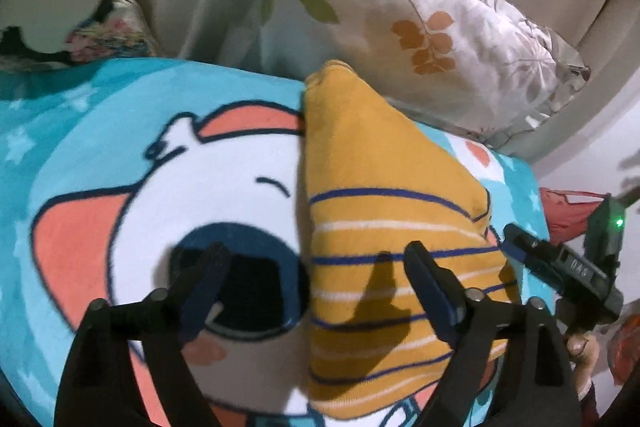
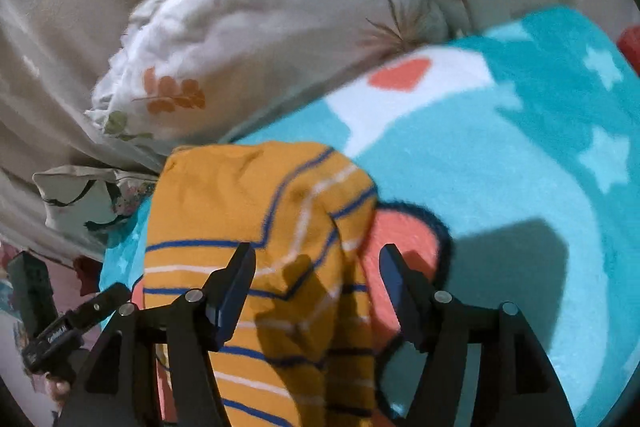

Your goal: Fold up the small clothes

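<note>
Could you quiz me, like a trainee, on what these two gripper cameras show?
1. True or false: the left gripper is clamped on the yellow striped garment.
2. What does the garment lie on? A) a bare wooden floor B) a blue cartoon blanket C) a metal tray
3. Fill in: the leaf-print pillow lies beyond the garment, at the blanket's far ____.

Key:
1. False; its jaws stand apart, holding nothing, as do those of the right gripper.
2. B
3. edge
</note>
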The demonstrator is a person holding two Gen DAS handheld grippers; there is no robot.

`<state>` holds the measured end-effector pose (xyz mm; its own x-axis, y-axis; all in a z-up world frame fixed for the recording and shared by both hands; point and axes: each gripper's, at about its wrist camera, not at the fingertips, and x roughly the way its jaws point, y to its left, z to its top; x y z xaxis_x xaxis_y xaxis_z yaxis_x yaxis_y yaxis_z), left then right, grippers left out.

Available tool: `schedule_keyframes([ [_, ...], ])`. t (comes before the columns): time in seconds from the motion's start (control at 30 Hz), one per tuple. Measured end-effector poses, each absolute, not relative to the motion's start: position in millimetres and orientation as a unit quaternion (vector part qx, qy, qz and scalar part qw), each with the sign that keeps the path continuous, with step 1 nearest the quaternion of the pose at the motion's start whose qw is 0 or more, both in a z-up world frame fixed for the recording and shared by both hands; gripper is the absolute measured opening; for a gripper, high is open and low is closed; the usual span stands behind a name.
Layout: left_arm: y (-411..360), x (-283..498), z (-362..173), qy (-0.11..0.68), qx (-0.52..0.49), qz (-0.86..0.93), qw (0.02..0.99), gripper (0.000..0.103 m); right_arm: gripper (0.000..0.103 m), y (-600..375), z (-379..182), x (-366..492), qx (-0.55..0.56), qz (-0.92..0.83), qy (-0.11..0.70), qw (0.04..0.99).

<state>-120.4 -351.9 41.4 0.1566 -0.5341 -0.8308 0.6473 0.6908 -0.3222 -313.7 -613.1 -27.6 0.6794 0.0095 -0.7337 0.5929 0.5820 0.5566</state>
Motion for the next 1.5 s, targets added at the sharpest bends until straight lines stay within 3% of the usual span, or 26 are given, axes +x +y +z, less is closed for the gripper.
schedule_keyframes([
  [0.13,-378,-120,8,0.56,0.068,-0.433,0.703,0.092,0.069,-604,-50,-297,0.432,-0.16,0.371,0.806],
  [0.2,-390,-121,-8,0.591,0.064,-0.443,0.671,0.091,0.06,-600,-55,-284,0.444,-0.145,0.366,0.805],
  [0.23,-393,-119,-13,0.604,0.06,-0.438,0.663,0.071,0.053,-598,-57,-276,0.457,-0.135,0.364,0.801],
  [0.33,-386,-114,-3,0.605,0.039,-0.43,0.669,0.045,0.044,-595,-52,-266,0.484,-0.1,0.352,0.795],
  [0.43,-369,-109,17,0.584,0.045,-0.42,0.693,0.044,0.043,-589,-43,-260,0.496,-0.066,0.337,0.798],
  [0.5,-363,-102,18,0.582,0.054,-0.397,0.708,0.047,0.046,-587,-48,-257,0.496,-0.063,0.342,0.795],
  [0.53,-363,-95,12,0.588,0.063,-0.376,0.713,0.051,0.053,-586,-53,-254,0.487,-0.078,0.353,0.795],
  [0.6,-363,-89,2,0.597,0.067,-0.359,0.715,0.065,0.062,-587,-60,-252,0.477,-0.098,0.366,0.793],
  [0.87,-327,-119,44,0.55,0.05,-0.335,0.764,0.067,0.061,-603,8,-296,0.421,-0.173,0.31,0.835],
  [0.93,-312,-133,61,0.518,0.055,-0.326,0.789,0.074,0.057,-593,21,-289,0.402,-0.152,0.308,0.848],
  [1.2,-267,-177,115,0.407,0.051,-0.295,0.863,0.084,0.057,-574,-39,-209,0.355,-0.114,0.434,0.82],
  [1.3,-247,-187,133,0.368,0.07,-0.273,0.886,0.089,0.066,-580,-32,-202,0.345,-0.124,0.425,0.828],
  [1.5,-208,-199,161,0.338,0.051,-0.25,0.906,0.098,0.066,-575,-1,-209,0.318,-0.154,0.401,0.846],
])
